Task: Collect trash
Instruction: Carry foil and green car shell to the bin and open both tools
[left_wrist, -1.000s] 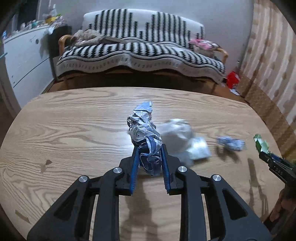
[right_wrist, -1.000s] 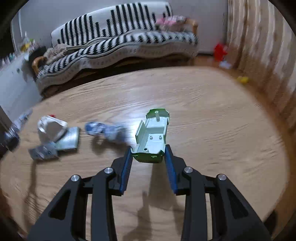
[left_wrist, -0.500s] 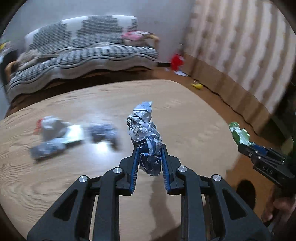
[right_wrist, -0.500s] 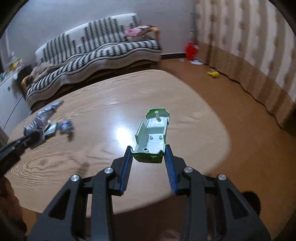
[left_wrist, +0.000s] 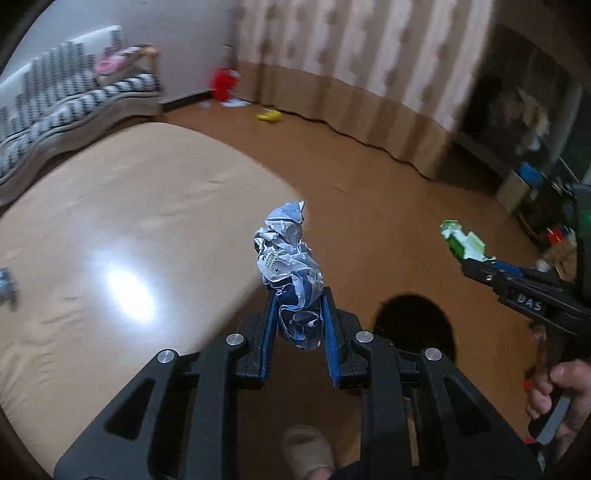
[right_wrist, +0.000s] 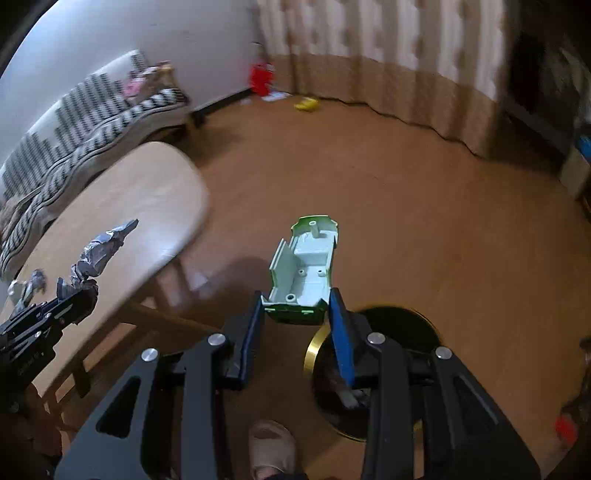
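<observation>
My left gripper (left_wrist: 299, 314) is shut on a crumpled silver-blue wrapper (left_wrist: 290, 266) and holds it past the table's right edge, above the floor. My right gripper (right_wrist: 297, 314) is shut on a green plastic toy shell (right_wrist: 304, 269), held just above and left of a round black bin with a gold rim (right_wrist: 388, 325) on the floor. The bin also shows in the left wrist view (left_wrist: 413, 325), right of the left gripper. The right gripper (left_wrist: 465, 258) with the green shell (left_wrist: 461, 242) shows at the right there. The left gripper with its wrapper (right_wrist: 99, 254) shows at the left in the right wrist view.
The wooden table (left_wrist: 110, 221) lies to the left, with small scraps of trash (right_wrist: 27, 288) on it. A striped sofa (right_wrist: 92, 122) stands behind. A red object (right_wrist: 260, 75) and a yellow one (right_wrist: 306, 105) lie on the floor by the curtain. A slippered foot (right_wrist: 271, 446) is below.
Both grippers have swung right, away from the table and out over the floor, each still holding its item. The bin has come into view under them.
</observation>
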